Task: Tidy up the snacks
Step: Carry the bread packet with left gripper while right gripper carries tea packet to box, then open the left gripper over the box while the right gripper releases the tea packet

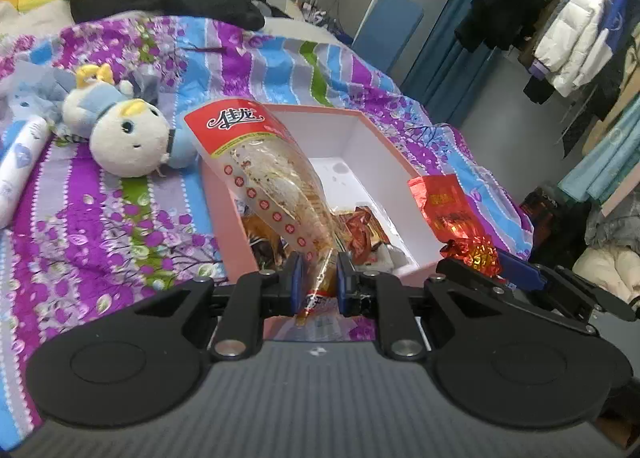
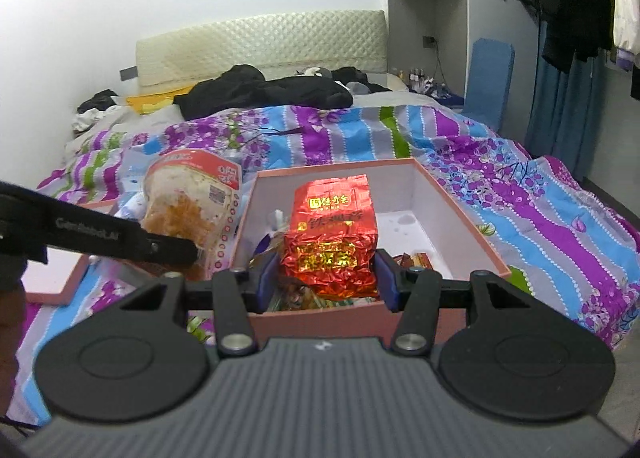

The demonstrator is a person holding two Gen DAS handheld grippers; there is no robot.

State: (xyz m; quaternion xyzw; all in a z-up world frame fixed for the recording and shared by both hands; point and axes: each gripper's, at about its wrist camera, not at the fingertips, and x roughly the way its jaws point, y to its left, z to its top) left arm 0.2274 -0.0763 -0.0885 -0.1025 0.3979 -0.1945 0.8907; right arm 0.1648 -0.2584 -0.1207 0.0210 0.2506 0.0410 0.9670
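A pink box (image 1: 360, 130) with a white inside lies on the bed, several wrapped snacks (image 1: 360, 234) at its near end. My left gripper (image 1: 318, 278) is shut on the bottom end of a clear snack bag with a red top (image 1: 256, 154), which slants up over the box's left wall. My right gripper (image 2: 326, 278) is shut on a red foil packet (image 2: 332, 226), held above the near end of the pink box (image 2: 460, 214). The clear bag (image 2: 188, 198) hangs left of the box in the right wrist view. The foil packet (image 1: 444, 202) shows over the box's right rim.
A purple, blue and green floral bedspread (image 1: 100, 238) covers the bed. A plush toy (image 1: 124, 138) and a white tube (image 1: 16, 174) lie left of the box. The pink lid (image 2: 52, 282) sits at the left. Black clothes (image 2: 260, 90) lie near the headboard; hanging coats (image 1: 580, 38) are at the right.
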